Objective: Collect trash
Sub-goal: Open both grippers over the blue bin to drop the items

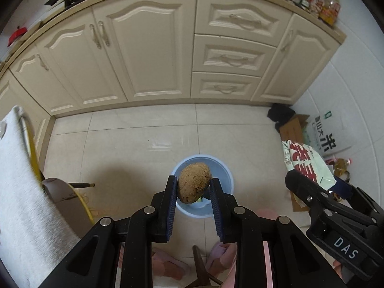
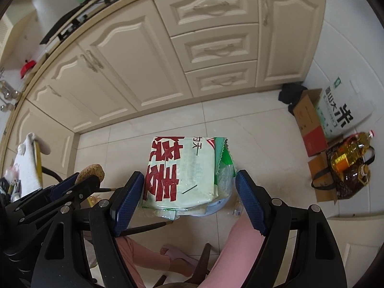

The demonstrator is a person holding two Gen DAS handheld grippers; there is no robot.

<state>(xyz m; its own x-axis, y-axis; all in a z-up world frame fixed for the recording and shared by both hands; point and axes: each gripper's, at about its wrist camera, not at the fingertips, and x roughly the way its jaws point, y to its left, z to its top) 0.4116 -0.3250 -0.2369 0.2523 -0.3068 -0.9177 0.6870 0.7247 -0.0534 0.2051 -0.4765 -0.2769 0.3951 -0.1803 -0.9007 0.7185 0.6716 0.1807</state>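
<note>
Trash in hand: a brown, rough, egg-shaped lump (image 1: 194,183) sits clenched between the left gripper (image 1: 194,187) fingers, directly above a round pale-blue plastic bin (image 1: 225,180) on the tiled floor. Beside it, the right gripper (image 2: 189,184) fingers grasp a pale-green plastic packet with red lettering (image 2: 180,170). Dropping seems next: the left fingers release over the bin, then the packet follows.

It was a home kitchen. Cream cabinets (image 1: 148,55) stood under a hob (image 2: 96,2), with cooking oil (image 2: 350,156) on tiles.
</note>
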